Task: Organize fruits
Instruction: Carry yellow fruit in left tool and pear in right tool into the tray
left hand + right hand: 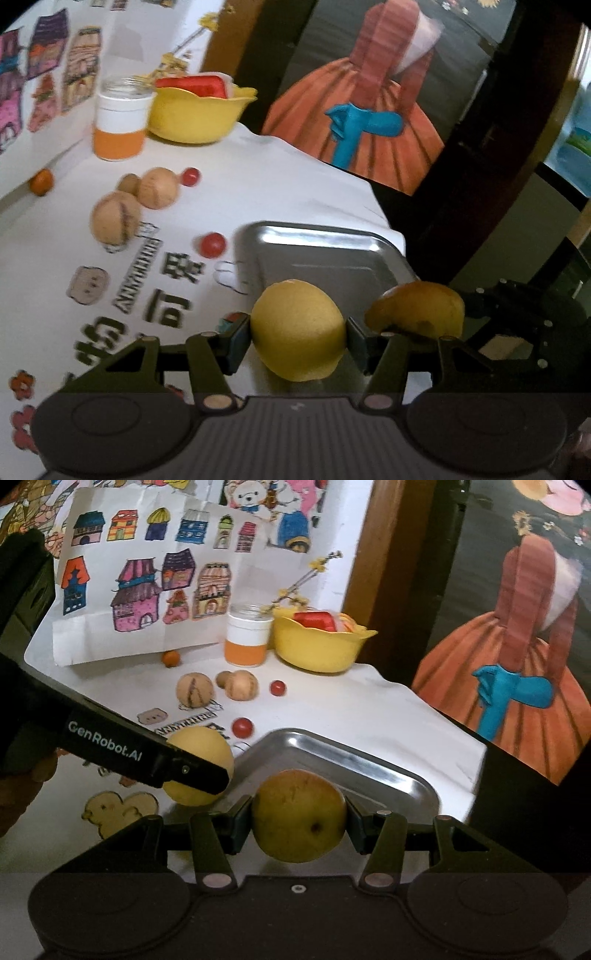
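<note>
My left gripper (297, 332) is shut on a yellow lemon (295, 328), held over the near left edge of the steel tray (332, 254). Just to its right hangs a yellow-brown pear (417, 310). In the right wrist view my right gripper (299, 816) is shut on that pear (299, 816), above the near part of the tray (354, 764). The lemon (199, 749) shows to the left there, with a black finger (192, 771) of the left gripper across it. The tray's bare floor holds no fruit.
On the white printed cloth beyond the tray lie two red cherry tomatoes (242, 727) (277, 688), three tan round fruits (194, 690), and a small orange (171, 658). A white-and-orange jar (246, 638) and a yellow bowl (317, 646) stand at the back. The table edge falls away right of the tray.
</note>
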A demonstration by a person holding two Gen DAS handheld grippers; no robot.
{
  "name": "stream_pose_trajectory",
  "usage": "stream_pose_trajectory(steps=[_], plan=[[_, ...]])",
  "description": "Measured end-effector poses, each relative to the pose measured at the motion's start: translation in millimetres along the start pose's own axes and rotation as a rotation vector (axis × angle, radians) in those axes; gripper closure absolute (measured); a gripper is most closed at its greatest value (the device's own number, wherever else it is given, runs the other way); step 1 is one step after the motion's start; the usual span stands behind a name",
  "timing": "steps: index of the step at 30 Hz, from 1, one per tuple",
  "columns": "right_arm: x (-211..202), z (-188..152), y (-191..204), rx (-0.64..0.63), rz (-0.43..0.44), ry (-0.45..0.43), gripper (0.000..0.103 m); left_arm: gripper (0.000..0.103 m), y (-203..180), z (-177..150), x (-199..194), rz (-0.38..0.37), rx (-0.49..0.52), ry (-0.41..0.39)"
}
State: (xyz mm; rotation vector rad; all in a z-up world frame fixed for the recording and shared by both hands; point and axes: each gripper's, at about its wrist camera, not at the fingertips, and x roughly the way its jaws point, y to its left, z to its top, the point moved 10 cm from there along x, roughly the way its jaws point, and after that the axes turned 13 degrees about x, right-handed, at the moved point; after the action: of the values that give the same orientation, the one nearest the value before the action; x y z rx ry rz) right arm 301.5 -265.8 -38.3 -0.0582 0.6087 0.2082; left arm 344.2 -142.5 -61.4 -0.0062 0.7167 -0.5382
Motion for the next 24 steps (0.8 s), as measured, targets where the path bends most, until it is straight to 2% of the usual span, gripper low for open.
stream_pose_trajectory(steps=[12,24], plan=[[-28.6,-22.6,-37.6,0.062,-0.052,-0.001,0.049,0.043,-46.8,-10.7,12.9,-0.061,0.039,0.035],[-39.2,-44.8,-50.1,0.106,-0.051,0.015,0.049,0.043,-68.0,-23.5,18.5,-0.073,0.066,0.07]])
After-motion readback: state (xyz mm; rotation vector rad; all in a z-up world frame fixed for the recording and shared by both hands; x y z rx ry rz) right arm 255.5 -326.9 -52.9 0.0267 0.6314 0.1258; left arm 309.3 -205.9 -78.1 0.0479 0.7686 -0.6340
